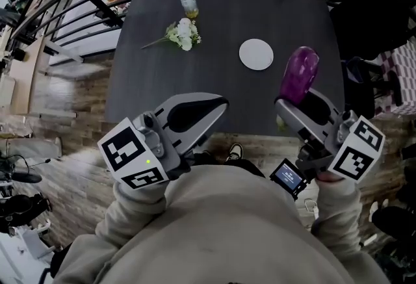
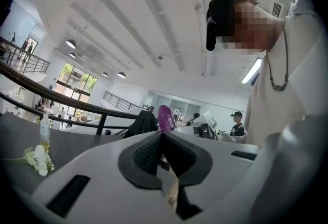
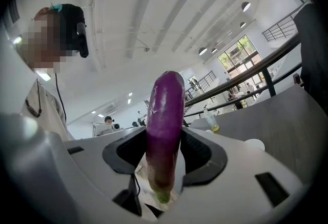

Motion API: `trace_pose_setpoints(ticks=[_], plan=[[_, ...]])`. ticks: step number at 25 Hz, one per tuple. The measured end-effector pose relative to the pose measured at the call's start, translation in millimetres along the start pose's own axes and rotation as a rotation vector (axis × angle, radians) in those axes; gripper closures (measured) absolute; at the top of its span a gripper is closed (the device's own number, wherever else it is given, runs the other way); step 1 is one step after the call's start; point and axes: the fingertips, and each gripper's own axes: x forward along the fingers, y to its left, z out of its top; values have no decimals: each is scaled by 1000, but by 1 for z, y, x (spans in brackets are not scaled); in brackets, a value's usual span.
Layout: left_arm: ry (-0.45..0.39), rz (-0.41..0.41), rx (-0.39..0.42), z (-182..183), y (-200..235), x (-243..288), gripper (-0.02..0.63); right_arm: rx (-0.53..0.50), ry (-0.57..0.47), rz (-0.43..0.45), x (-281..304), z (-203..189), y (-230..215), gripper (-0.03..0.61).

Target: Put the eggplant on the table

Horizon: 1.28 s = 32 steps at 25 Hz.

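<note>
Clearly, eggplant (image 3: pixel 165 120) stood upright, stem end clamped in right hand-held gripper (image 1: pixel 298 99), above near edge of worktop (image 1: pixel 214 84). Best course was: bring it over bare dark surface short of plate (image 1: pixel 256 54), lower until touching, tip flat, then let go. Left hand-held gripper (image 2: pixel 163 137): jaws together, nothing held.

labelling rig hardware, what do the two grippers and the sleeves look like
The left gripper and right gripper have light grey moulded shells with black textured pads inside the jaws. Each carries a white cube with black square markers. The right one also has a small lit screen. The sleeves are beige.
</note>
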Motion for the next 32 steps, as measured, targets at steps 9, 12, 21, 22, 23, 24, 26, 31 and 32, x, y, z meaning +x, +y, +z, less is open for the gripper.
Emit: trace_pose_setpoints(ticks=[9,12,21,22,23,24,26,31,32], plan=[[46,-58,18,1,14,27,609,33,-67,-53,-12,3,-27,367],[41,-99,34,9,19,36,609,30,-96,-85,-16,11,-30,367],[24,-163,33,21,33,40,609,4,-108,-145,-10,25,-30,367],[25,-170,28,22,38,39,609,2,-104,-150,-5,27,-31,367],[28,-177,23,24,46,37,609,1,-98,-156,4,30,-33,367],[31,-186,18,27,57,36,609,1,-92,-163,16,34,-37,367],[37,-199,13,32,83,30,609,-1,-77,-176,42,42,-43,367],[48,-228,-6,30,126,13,609,-14,-35,-209,92,45,-48,367],[52,-230,-6,27,132,11,609,-15,-29,-214,98,43,-50,367]])
